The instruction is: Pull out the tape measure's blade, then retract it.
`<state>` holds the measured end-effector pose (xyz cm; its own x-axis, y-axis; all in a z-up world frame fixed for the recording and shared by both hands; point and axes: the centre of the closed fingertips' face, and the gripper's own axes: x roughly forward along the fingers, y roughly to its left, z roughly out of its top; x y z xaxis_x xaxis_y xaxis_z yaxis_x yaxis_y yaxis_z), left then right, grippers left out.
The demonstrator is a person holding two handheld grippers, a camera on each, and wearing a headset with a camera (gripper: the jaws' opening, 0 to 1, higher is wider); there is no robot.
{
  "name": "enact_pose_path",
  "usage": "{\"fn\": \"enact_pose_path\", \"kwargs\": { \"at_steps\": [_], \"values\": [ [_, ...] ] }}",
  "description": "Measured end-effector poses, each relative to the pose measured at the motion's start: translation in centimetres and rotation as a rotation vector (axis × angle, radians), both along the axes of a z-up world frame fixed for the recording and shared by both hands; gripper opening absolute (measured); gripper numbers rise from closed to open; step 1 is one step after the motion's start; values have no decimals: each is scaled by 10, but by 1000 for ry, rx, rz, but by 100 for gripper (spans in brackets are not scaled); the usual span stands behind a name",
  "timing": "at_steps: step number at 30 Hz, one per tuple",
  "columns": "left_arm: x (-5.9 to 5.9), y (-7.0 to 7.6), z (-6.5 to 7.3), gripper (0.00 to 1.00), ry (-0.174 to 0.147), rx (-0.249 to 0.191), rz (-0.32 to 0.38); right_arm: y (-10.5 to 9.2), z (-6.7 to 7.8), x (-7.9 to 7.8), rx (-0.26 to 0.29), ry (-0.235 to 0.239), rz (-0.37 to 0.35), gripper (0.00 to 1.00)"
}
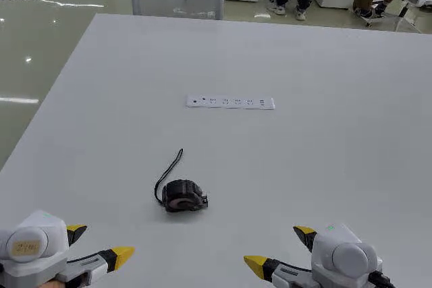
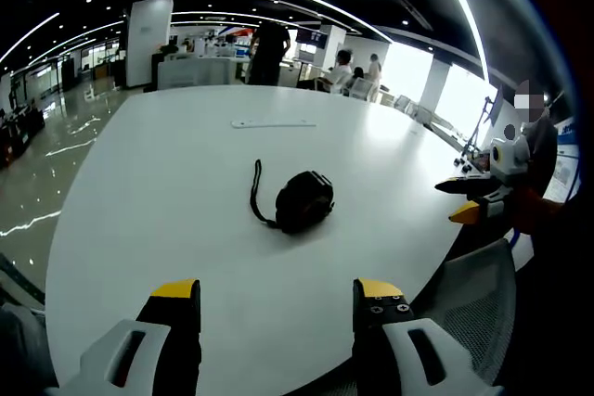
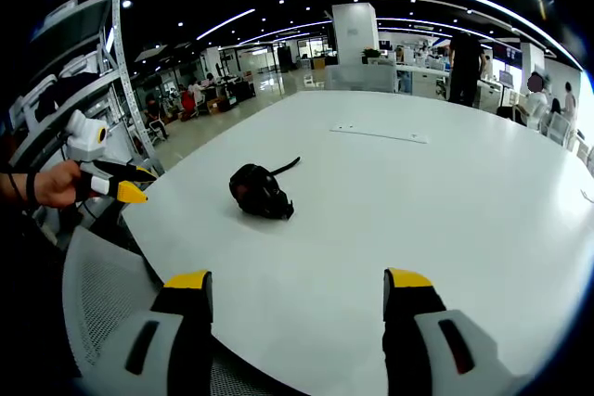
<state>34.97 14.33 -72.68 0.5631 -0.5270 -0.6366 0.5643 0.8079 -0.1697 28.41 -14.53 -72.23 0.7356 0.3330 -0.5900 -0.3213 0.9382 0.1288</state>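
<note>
Large white table (image 1: pixel 337 166), black tape measure (image 1: pixel 182 195) lying toward the near edge, thin wrist strap (image 1: pixel 169 170) stretched out behind it, white power strip (image 1: pixel 231 102) flat farther back, well apart.

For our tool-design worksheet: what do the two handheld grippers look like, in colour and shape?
The left gripper and right gripper match: rounded white housings, each with a small green mark on top, and black tongs ending in yellow tips. The left one carries a round yellowish label on its housing.
</note>
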Motion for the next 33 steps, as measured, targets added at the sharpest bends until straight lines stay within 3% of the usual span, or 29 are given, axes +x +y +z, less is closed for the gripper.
{"fn": "enact_pose_path", "kwargs": {
  "at_steps": [18, 22, 26, 33],
  "values": [
    [1, -1, 1, 63, 9, 12, -20, -2, -5, -2, 1, 24, 23, 74],
    [4, -5, 5, 63, -2, 34, -49, -3, -6, 1, -9, 28, 40, 73],
    [8, -9, 9, 63, -4, 29, -53, -4, -7, 6, -13, 28, 50, 72],
    [11, -21, 5, 63, 7, 40, -96, -3, -9, 17, -19, 37, 72, 70]
  ]
}}
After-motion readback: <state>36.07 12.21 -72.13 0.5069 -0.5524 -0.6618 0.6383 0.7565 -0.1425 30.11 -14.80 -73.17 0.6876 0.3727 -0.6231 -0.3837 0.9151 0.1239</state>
